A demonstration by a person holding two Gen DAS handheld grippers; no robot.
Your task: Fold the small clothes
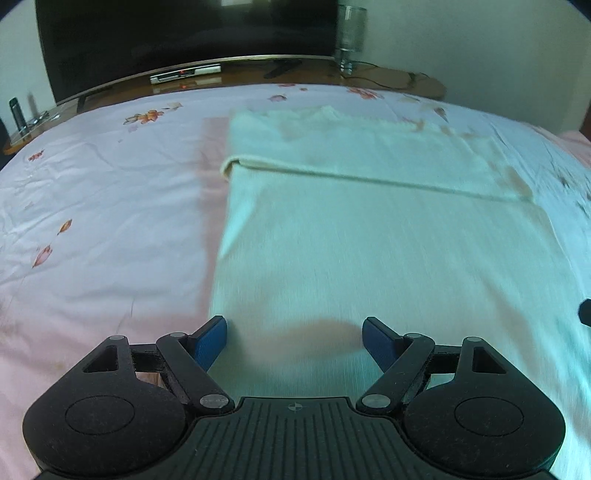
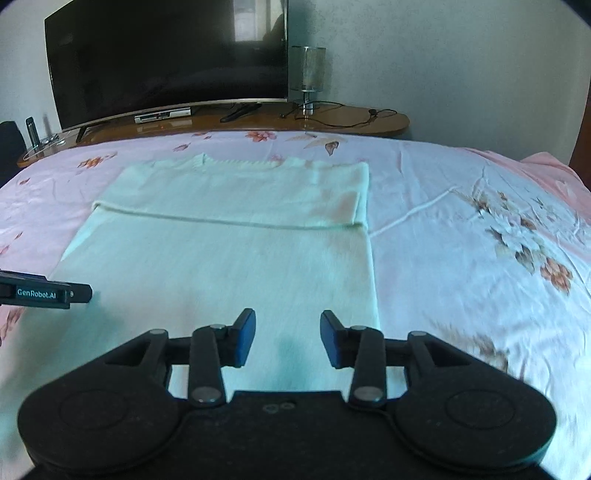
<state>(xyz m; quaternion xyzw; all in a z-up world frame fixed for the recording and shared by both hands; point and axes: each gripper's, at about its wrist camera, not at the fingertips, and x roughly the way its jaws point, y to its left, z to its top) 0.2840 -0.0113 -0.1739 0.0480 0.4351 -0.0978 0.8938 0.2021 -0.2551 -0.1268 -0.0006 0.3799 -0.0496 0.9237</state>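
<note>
Midway: sweater [image 2: 229, 236] flat on bed [image 2: 461, 206], sleeves folded in; left tool [image 1: 293, 338] and right tool [image 2: 287, 338] agape, empty; next, likely hem pinched, folded toward collar.

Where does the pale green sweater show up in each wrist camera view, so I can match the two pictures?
Left wrist view: the sweater fills the centre and right, its folded edge running across the upper middle, beyond the open left gripper.
Right wrist view: the sweater lies centre-left, beyond the open right gripper.
Shared landmark: the TV behind the bed, upper left in both.
</note>
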